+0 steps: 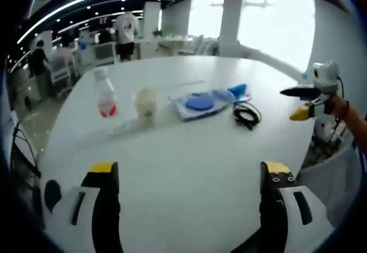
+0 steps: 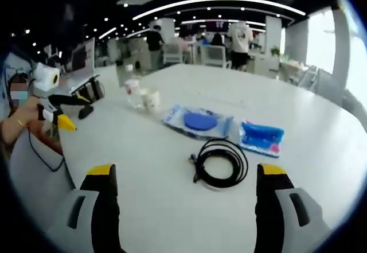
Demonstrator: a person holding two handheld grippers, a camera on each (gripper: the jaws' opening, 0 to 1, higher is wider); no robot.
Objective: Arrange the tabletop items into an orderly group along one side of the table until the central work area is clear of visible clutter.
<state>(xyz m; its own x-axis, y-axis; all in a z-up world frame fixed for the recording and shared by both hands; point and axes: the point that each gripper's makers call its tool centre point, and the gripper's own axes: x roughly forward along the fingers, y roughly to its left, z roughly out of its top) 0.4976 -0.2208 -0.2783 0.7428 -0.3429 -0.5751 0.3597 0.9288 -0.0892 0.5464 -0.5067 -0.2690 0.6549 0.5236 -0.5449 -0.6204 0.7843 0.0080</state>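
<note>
I hold my left gripper [image 1: 189, 178] and my right gripper [image 2: 186, 178] over the white table [image 2: 143, 172], jaws spread wide, nothing between them. My landmark is the coiled black cable [image 2: 221, 162]. Just beyond it lie a blue pouch [image 2: 199, 121] and a blue packet [image 2: 261, 137]. Farther past the pouch stand a paper cup [image 2: 152, 100] and a plastic bottle [image 2: 133, 92], close together.

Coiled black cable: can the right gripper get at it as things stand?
Probably yes. The coiled black cable lies flat on the white table, straight ahead between the right gripper's open jaws, with bare tabletop between. The blue pouch sits beside it, apart.
</note>
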